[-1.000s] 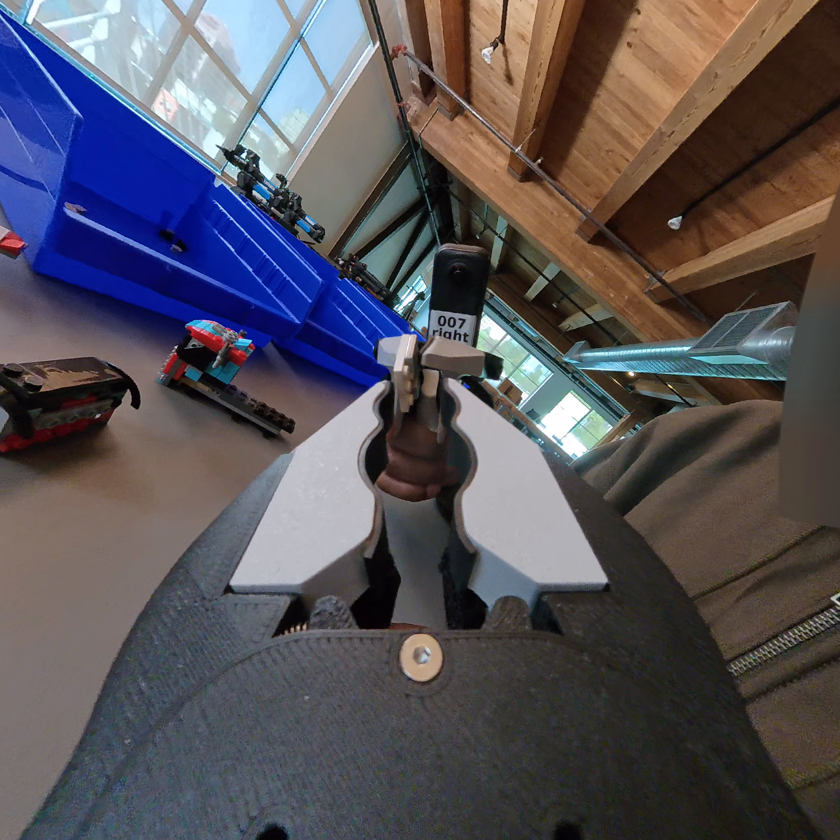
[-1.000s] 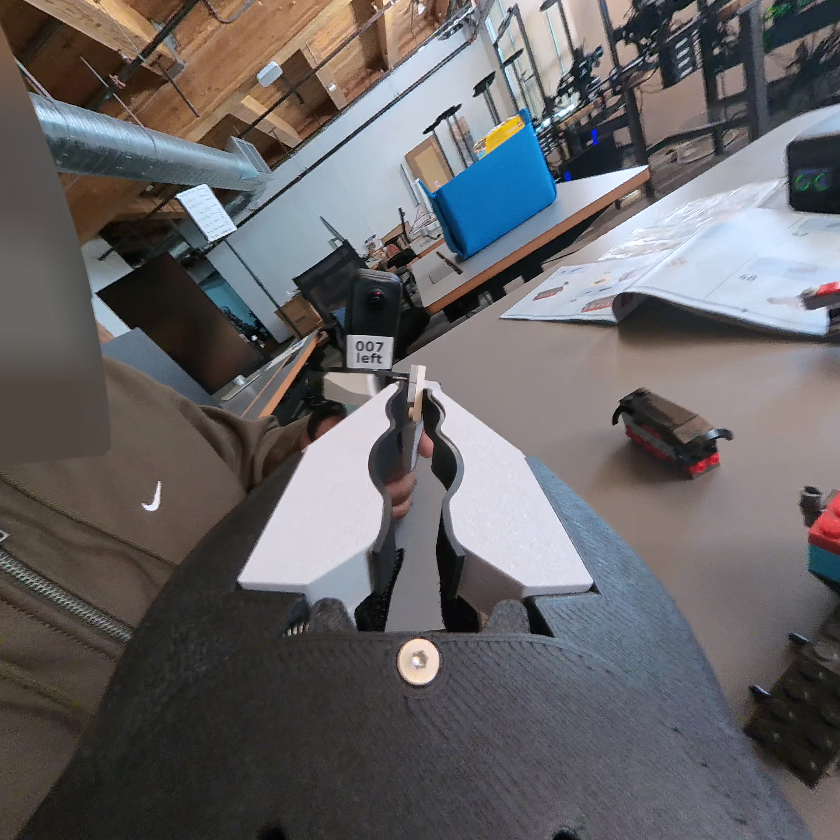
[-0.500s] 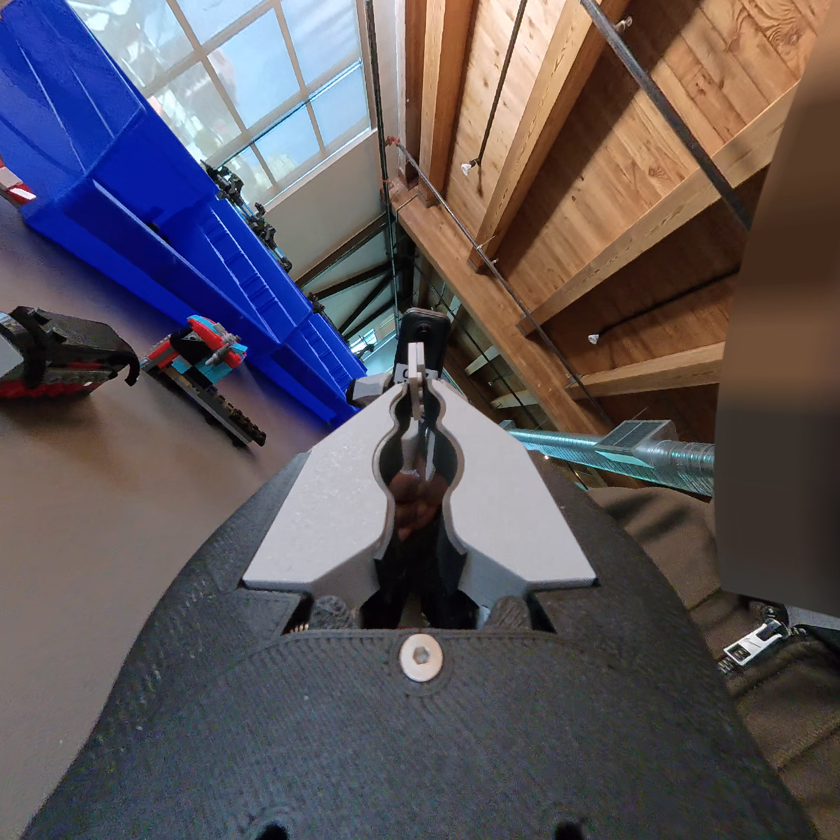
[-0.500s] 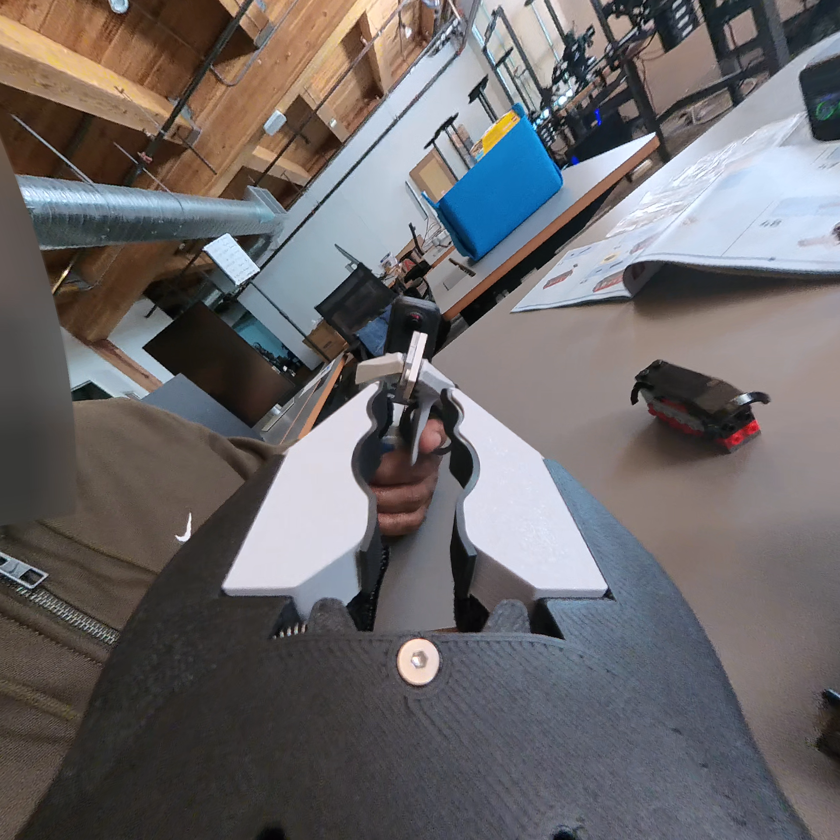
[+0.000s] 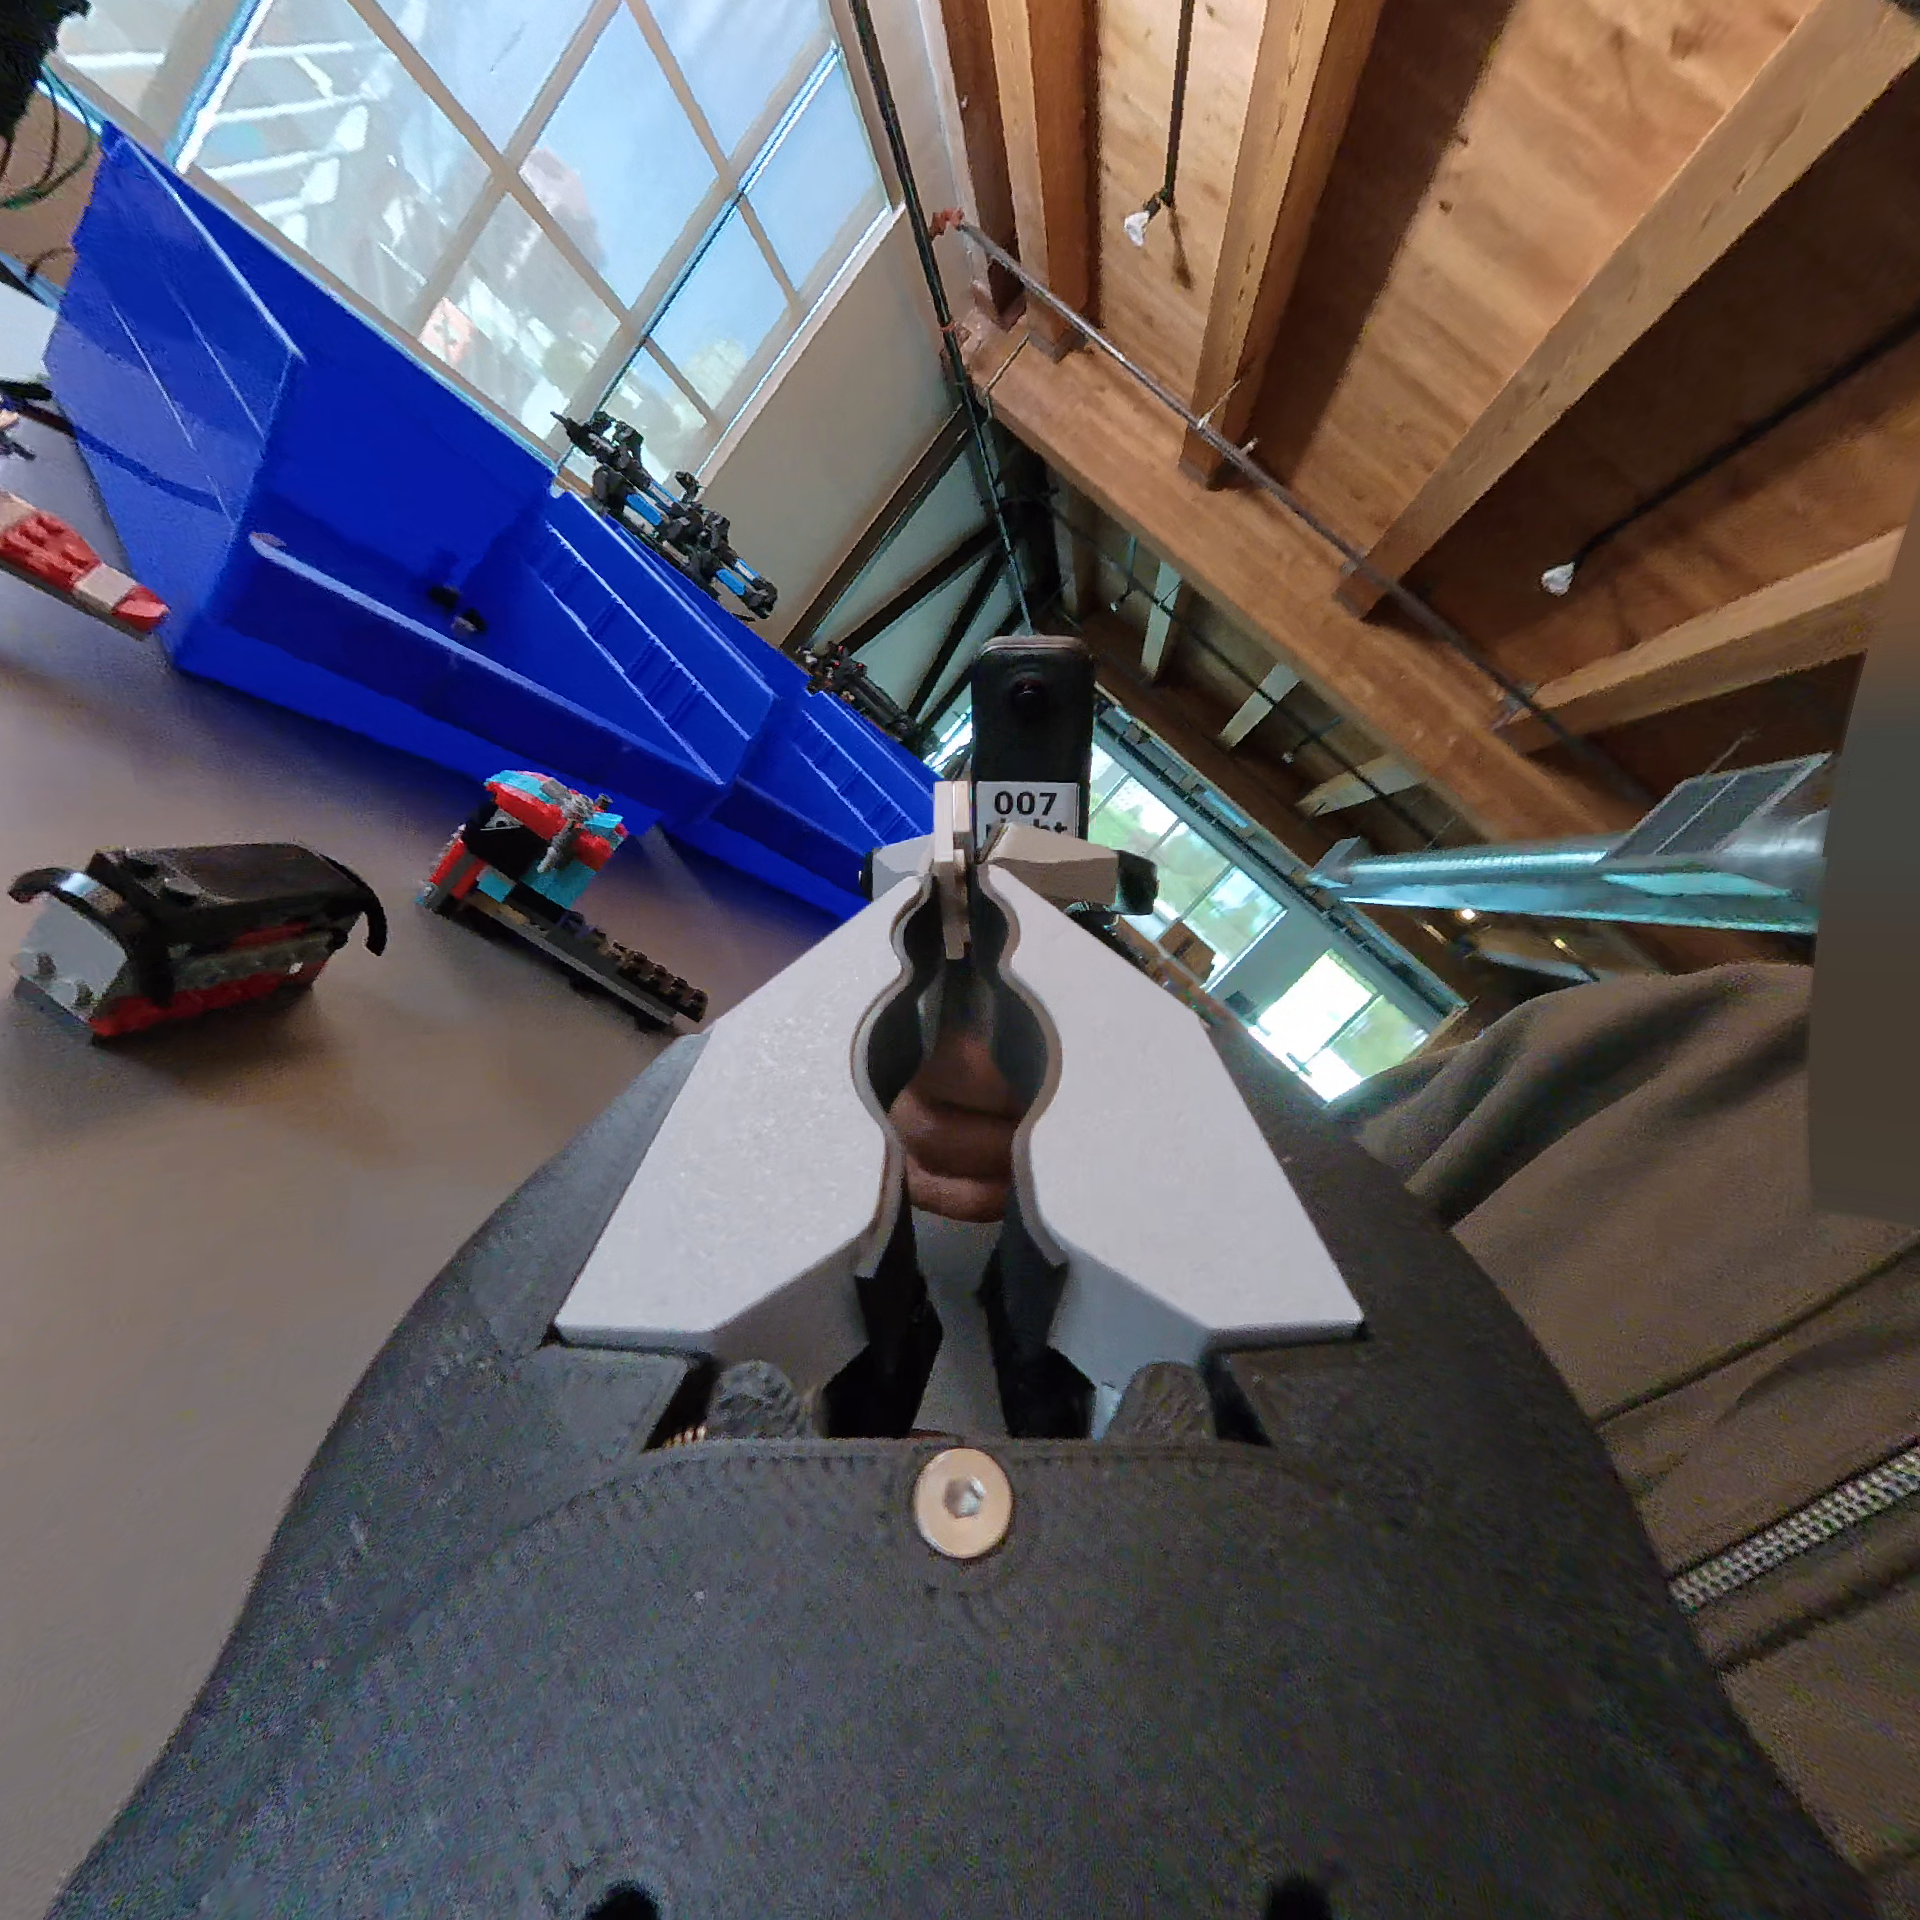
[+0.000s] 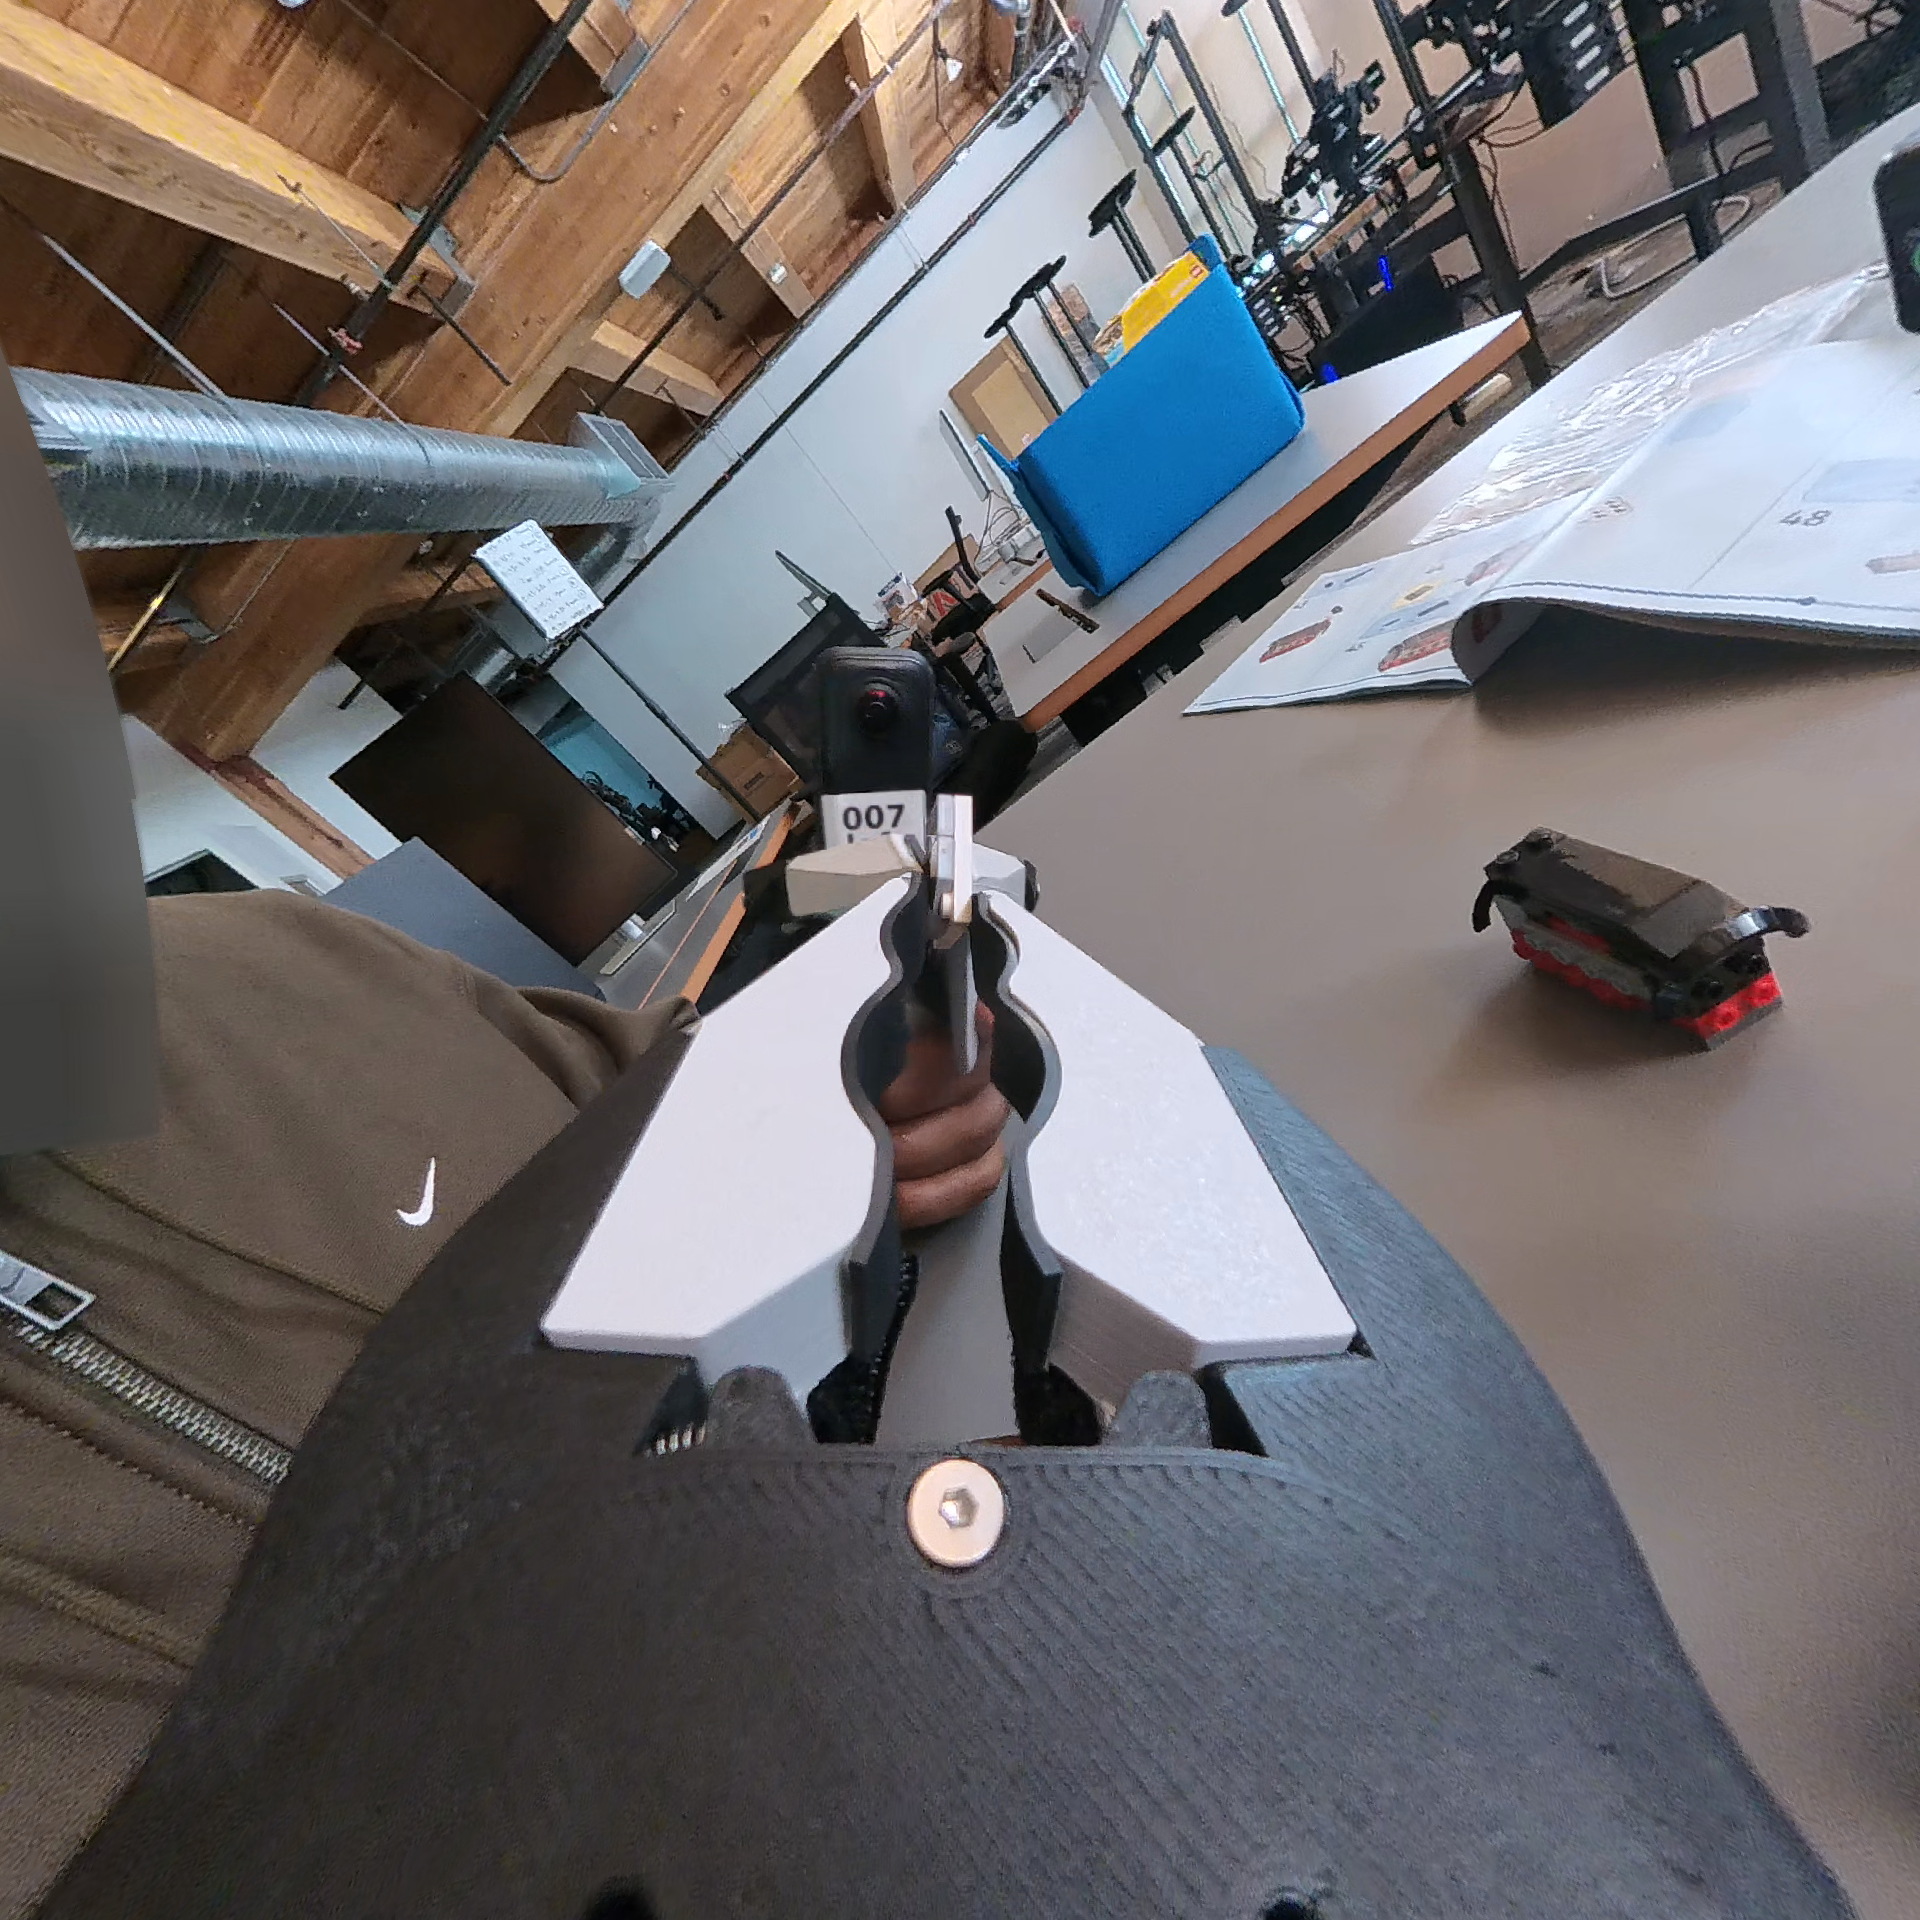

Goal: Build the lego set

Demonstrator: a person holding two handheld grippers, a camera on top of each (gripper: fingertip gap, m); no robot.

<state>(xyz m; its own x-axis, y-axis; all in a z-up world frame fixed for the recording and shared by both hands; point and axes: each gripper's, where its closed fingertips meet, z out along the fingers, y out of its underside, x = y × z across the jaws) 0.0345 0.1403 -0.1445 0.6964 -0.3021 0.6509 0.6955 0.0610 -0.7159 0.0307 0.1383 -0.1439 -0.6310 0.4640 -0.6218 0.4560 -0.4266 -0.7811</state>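
Note:
My two grippers meet tip to tip above the brown table [image 5: 208, 1195], turned crosswise to each other. My left gripper [image 5: 954, 891] is shut on a small pale grey flat brick piece [image 5: 950, 831] that sticks up past its tips. My right gripper [image 6: 951, 902] is shut on the same piece [image 6: 956, 842]. Each view shows the other gripper's grey fingers on both sides of the piece, with its black camera behind. A hand shows through each gripper's gap.
A black and red brick model [image 5: 187, 935] lies on the table and also shows in the right wrist view [image 6: 1631, 940]. A red and turquoise build on a black plate [image 5: 551, 852] sits before blue bins [image 5: 416, 582]. An open booklet [image 6: 1662, 540] lies far right. Both grippers' tips are close together, under 4 cm apart.
My left gripper closed on the pale piece. My right gripper opened, then closed on the piece again. Both grippers tilted up and came back level.

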